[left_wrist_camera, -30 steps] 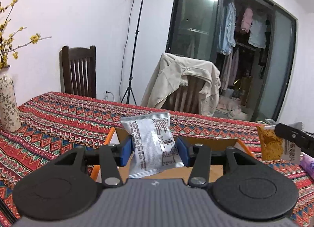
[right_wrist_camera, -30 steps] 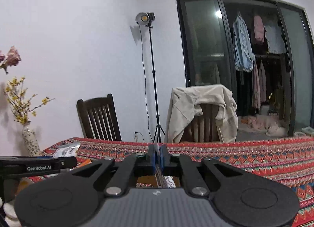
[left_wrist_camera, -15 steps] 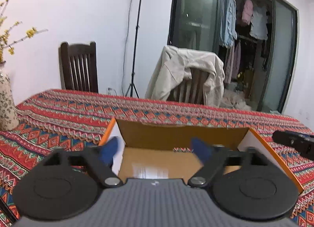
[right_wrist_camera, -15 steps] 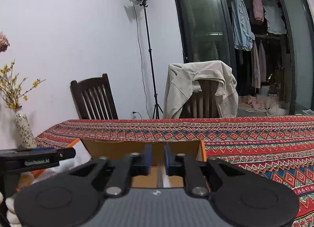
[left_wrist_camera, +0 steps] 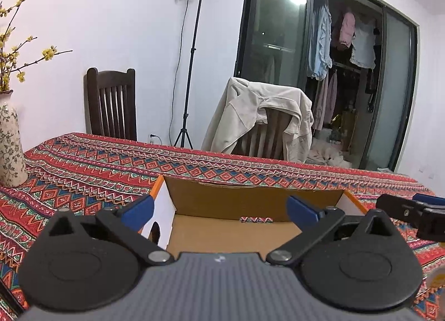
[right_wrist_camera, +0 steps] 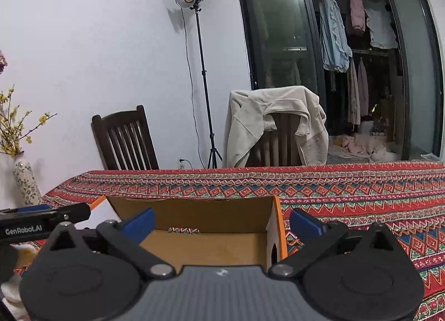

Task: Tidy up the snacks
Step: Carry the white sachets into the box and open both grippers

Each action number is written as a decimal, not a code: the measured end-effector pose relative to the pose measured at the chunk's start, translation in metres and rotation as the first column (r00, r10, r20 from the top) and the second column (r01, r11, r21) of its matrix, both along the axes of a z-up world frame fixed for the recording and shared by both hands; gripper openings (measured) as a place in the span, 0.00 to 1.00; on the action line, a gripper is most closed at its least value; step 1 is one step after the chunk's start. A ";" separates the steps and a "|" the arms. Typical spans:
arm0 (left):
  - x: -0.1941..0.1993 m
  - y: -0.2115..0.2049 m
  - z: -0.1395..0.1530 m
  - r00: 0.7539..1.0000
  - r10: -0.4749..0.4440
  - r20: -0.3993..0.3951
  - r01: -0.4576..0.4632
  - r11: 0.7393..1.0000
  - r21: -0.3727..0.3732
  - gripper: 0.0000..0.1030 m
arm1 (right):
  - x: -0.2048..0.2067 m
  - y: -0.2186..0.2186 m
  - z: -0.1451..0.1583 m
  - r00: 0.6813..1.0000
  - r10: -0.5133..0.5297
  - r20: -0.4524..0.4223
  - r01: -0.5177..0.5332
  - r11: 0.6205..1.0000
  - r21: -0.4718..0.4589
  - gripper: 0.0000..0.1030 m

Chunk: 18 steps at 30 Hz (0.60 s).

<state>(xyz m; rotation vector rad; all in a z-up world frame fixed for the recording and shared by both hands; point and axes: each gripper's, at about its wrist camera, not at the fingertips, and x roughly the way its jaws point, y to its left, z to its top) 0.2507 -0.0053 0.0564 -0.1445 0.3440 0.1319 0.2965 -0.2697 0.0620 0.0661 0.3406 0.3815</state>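
Both grippers are spreading over the open cardboard box

We are holding the left gripper (left_wrist_camera: 219, 209) and right gripper (right_wrist_camera: 221, 222) above the cardboard box (left_wrist_camera: 250, 198) on the patterned counter (left_wrist_camera: 83, 165), jaws opening with nothing between them. The box's long axis is running across our view, mouth facing up; bare cloth is lying beyond its far edge.

My left gripper (left_wrist_camera: 219, 211) and my right gripper (right_wrist_camera: 221, 222) look alike: blue pads tip matte black fingers (left_wrist_camera: 138, 211), and black link bars with silver pivot screws run back to two round black discs. Between the discs sits a ribbed grey housing with a small white mark. White "GenRobot.AI" lettering runs along one black side.
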 end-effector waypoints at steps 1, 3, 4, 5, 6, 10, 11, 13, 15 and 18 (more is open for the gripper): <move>-0.001 -0.001 0.002 1.000 0.003 -0.002 -0.003 1.000 0.005 1.00 | -0.003 0.000 0.001 1.000 0.001 0.008 -0.001 1.000 -0.005 1.00; -0.006 -0.003 0.008 1.000 0.000 0.010 0.000 1.000 0.006 1.00 | -0.009 0.003 0.005 1.000 0.001 0.022 -0.001 1.000 -0.014 1.00; -0.009 -0.002 0.010 1.000 -0.001 0.014 0.001 1.000 0.003 1.00 | -0.012 0.003 0.008 1.000 0.003 0.029 -0.003 1.000 -0.020 1.00; -0.011 -0.002 0.013 1.000 -0.001 0.016 0.001 1.000 0.002 1.00 | -0.016 0.004 0.011 0.999 0.006 0.035 -0.005 1.000 -0.028 1.00; -0.014 -0.002 0.016 1.000 0.002 0.016 -0.002 1.000 0.001 1.00 | -0.021 0.006 0.014 0.999 0.007 0.042 -0.006 0.999 -0.036 1.00; -0.027 -0.001 0.023 1.000 -0.005 0.021 0.005 1.000 -0.006 1.00 | -0.042 0.006 0.022 0.998 0.014 0.064 -0.010 0.998 -0.063 1.00; -0.031 -0.001 0.024 1.000 -0.009 0.022 0.009 1.000 -0.004 1.00 | -0.048 0.006 0.023 0.998 0.013 0.068 -0.008 0.998 -0.068 1.00; -0.041 0.000 0.025 1.000 -0.015 0.025 0.015 1.000 -0.002 1.00 | -0.060 0.006 0.025 0.997 0.011 0.071 -0.005 0.997 -0.077 1.00; -0.052 0.002 0.026 1.000 -0.019 0.025 0.019 1.000 -0.003 1.00 | -0.071 0.005 0.026 0.997 0.009 0.072 -0.004 0.997 -0.080 1.00; -0.067 0.005 0.026 0.999 -0.022 0.024 0.023 1.000 -0.007 1.00 | -0.090 0.004 0.024 0.998 0.010 0.069 -0.004 0.996 -0.084 1.00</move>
